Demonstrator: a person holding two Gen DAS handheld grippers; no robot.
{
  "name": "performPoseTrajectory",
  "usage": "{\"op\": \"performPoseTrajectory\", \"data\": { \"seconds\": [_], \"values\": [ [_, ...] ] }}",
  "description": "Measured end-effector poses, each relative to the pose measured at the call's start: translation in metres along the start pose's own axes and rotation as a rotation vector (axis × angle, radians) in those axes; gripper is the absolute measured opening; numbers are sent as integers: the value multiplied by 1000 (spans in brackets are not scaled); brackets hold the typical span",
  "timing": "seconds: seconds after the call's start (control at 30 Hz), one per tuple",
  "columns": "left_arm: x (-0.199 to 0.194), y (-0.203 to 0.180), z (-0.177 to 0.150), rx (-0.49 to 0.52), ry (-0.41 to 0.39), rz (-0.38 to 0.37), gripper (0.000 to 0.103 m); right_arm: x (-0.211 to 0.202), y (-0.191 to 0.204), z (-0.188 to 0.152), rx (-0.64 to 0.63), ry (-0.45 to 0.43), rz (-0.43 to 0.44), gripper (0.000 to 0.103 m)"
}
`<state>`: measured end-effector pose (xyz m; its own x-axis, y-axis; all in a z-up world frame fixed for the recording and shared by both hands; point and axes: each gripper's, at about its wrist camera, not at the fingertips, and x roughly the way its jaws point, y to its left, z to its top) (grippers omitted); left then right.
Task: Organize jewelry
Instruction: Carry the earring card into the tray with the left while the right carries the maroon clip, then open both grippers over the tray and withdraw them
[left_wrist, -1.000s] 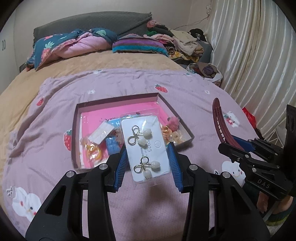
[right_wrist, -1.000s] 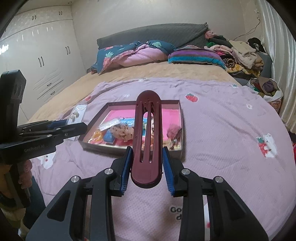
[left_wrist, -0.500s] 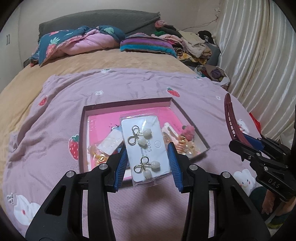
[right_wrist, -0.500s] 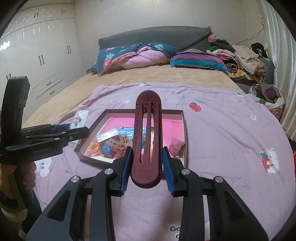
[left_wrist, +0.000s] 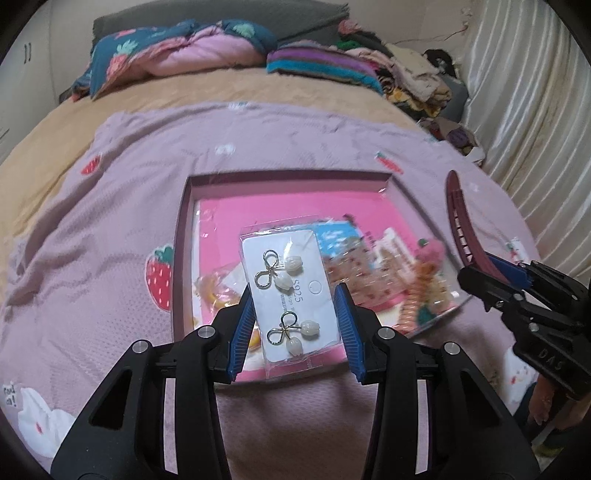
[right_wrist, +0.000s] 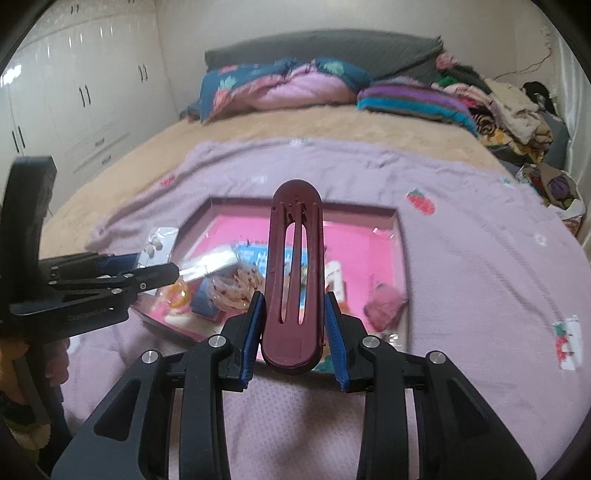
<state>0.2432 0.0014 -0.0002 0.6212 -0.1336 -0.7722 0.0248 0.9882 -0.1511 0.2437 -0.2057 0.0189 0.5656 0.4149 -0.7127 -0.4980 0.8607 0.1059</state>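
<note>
Bed (left_wrist: 92, 221), purple blanket, open box (left_wrist: 181, 258) mid-bed. Left tongs (left_wrist: 295, 306) pinching earring card (left_wrist: 291, 291) above box; right tongs (right_wrist: 293, 325) pinching hair clip (right_wrist: 295, 266). Risk: slippery card sleeve slides out, lands outside box.

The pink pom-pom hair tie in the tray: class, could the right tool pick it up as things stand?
Probably not yet. The right tool is shut on the maroon hair clip, so its pads are taken. The pink pom-pom hair tie lies uncovered at the tray's right side; once the clip is released, the way looks free.
</note>
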Motion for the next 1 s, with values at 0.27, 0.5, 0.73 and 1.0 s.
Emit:
{"op": "performPoseTrajectory", "data": {
  "seconds": [0.27,0.5,0.73,1.0],
  "values": [
    [25,12,-9,-9,47,23,35,57,7,-4,3,84,20,32],
    [31,14,-13,-7,60,32,36,64,4,-8,21,99,17,40],
    [14,8,-10,-4,22,38,57,31,0,-9,27,27,-20,67],
    [-36,2,-15,-18,-57,40,71,-27,-11,-13,96,-67,-29,90]
  ]
}}
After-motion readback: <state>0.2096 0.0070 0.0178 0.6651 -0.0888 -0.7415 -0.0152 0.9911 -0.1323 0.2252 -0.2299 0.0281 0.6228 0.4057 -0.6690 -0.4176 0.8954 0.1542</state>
